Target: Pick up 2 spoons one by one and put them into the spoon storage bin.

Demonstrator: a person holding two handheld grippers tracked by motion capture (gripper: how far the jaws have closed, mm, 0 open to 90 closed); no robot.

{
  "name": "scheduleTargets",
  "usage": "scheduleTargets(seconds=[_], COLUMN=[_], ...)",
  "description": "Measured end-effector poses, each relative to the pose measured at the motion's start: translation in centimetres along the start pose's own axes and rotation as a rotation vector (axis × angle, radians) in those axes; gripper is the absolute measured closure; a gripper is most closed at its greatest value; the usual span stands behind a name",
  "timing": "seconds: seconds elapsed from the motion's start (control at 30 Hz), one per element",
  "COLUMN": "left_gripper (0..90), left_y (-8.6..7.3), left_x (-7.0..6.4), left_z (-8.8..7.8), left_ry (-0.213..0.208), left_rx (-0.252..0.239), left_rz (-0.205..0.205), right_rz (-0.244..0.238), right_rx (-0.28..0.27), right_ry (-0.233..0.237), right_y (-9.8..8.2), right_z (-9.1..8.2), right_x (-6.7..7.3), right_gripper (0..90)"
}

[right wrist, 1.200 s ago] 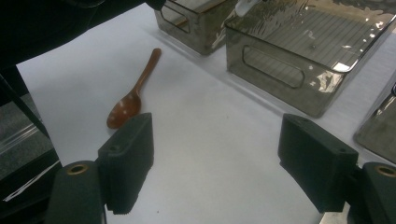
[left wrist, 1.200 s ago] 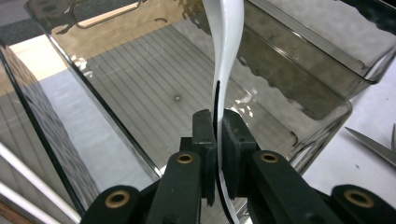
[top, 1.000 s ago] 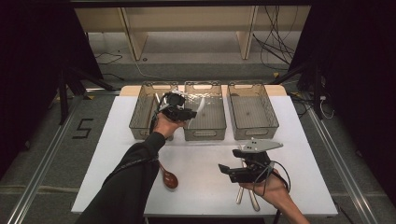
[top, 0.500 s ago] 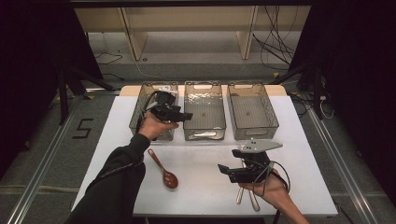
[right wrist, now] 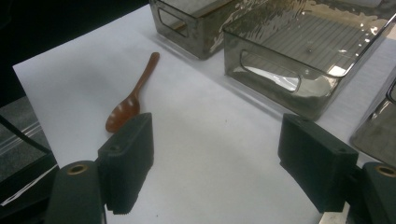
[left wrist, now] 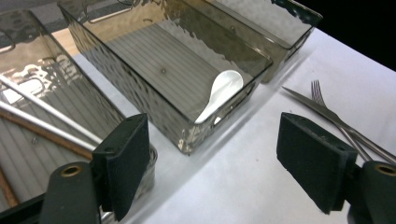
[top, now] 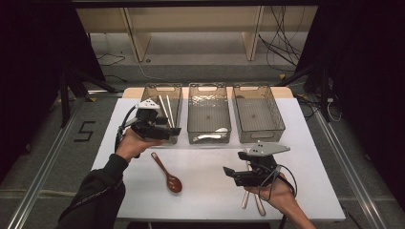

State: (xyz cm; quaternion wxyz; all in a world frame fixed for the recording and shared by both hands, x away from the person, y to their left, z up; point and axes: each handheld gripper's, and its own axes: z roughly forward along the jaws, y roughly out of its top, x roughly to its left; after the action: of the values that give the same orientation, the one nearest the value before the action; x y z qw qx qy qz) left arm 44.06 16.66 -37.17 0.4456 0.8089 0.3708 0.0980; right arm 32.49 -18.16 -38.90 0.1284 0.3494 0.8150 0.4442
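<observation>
The person's left forearm, in a dark sleeve, reaches in from the lower left, and that hand holds the left gripper (top: 168, 131) raised, pointing to the right. Its jaws have just been opening and stand wide apart with nothing between them. The right hand (top: 273, 193) holds the right gripper (top: 230, 173) low, pointing left, jaws spread wide and empty.

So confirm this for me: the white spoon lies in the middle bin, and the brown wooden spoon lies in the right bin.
Not quite. The white spoon does lie in the middle bin, but the brown wooden spoon lies on the white table, outside the bins, in front of the left bin. The high view shows it.
</observation>
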Motion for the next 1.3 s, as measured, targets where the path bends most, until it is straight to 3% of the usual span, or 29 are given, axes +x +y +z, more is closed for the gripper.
scheduleTargets(seconds=[0.37, 0.6, 0.77, 0.93, 1.1, 1.17, 1.3], left_gripper=[21.4, 21.5, 21.9, 24.3, 38.7, 47.8, 67.7], left_y=[-3.3, -5.2, -6.0, -6.7, -7.2, -7.4, -7.6], left_x=[-0.8, -0.2, 0.0, 0.2, 0.4, 0.3, 0.4], left_z=[-0.7, -0.9, -0.6, -0.1, 0.4, 0.6, 0.9], left_ry=[-0.006, 0.006, 0.030, 0.045, 0.056, 0.088, 0.077], left_rx=[0.044, 0.089, 0.121, 0.150, 0.186, 0.192, 0.217], left_rz=[0.035, 0.037, 0.060, 0.056, 0.063, 0.070, 0.072], right_rz=[0.005, 0.007, 0.011, 0.011, 0.011, 0.012, 0.010], right_rx=[-0.014, -0.024, -0.035, -0.038, -0.039, -0.038, -0.035], right_ry=[-0.007, -0.012, -0.019, -0.018, -0.018, -0.017, -0.016], right_y=[0.0, 0.0, 0.0, 0.0, 0.0, 0.0, 0.0], right_z=[-0.1, -0.1, -0.2, -0.2, -0.2, -0.2, -0.1], right_x=[-0.2, -0.1, -0.1, -0.2, -0.2, -0.1, -0.1], right_gripper=[27.2, 26.5, 25.4, 25.2, 25.2, 25.2, 25.3])
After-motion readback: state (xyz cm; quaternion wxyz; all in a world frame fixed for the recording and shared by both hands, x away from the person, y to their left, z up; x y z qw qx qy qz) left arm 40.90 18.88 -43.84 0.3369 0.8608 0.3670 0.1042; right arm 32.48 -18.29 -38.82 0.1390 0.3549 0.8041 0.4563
